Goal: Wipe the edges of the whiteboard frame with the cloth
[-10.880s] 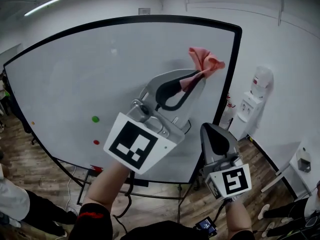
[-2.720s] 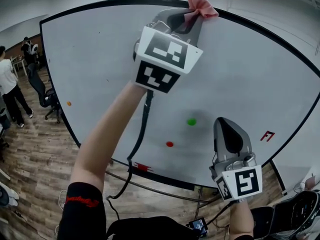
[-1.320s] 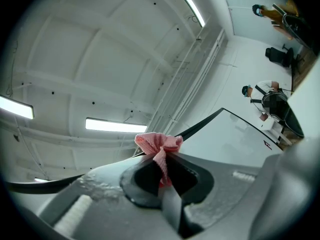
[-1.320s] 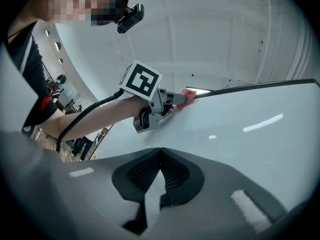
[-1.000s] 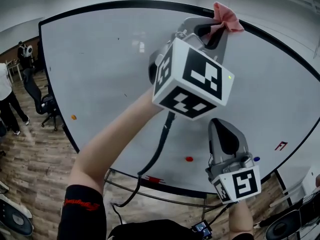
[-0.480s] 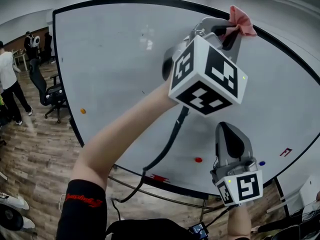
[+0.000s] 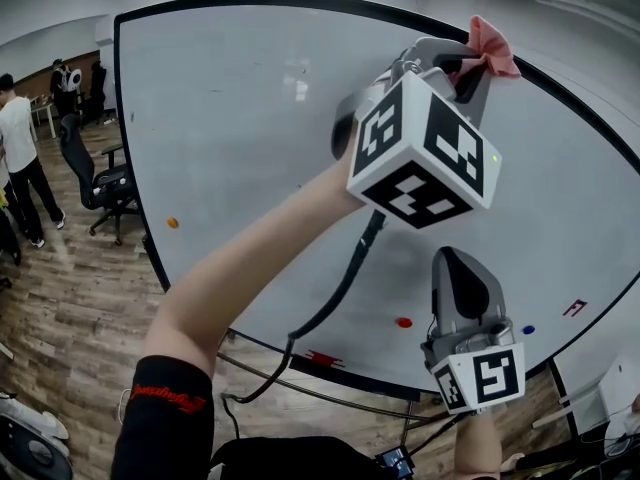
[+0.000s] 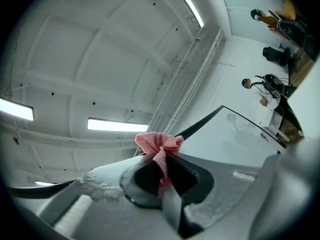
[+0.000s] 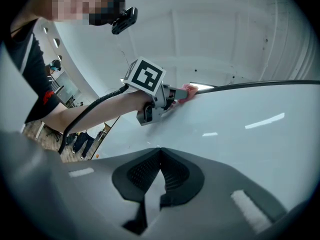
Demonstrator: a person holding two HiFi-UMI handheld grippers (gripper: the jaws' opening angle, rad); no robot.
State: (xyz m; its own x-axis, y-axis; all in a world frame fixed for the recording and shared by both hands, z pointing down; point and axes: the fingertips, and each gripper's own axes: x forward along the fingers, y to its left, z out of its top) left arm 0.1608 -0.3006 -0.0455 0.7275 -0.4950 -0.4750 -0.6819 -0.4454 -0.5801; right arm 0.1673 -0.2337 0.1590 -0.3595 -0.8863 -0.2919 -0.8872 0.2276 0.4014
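- Whiteboard (image 7: 250,138): upright, ahead.
- Cloth (image 7: 492,48): in left gripper (image 7: 470,60), against frame (image 7: 300,1) top edge, upper right.
- Right gripper (image 7: 455,260): below left gripper, before lower board.
- Magnets (image 7: 403,322): low on board.
- Office chair (image 7: 95,183), person (image 7: 20,158): on floor, left of board.

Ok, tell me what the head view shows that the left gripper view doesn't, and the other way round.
Only the head view shows the right gripper held low in front of the board, the red magnet, the blue magnet and the wood floor. Only the left gripper view shows the ceiling lights and, from close up, the left gripper with its jaws closed on the pink cloth. Both show that cloth up at the whiteboard's black frame.
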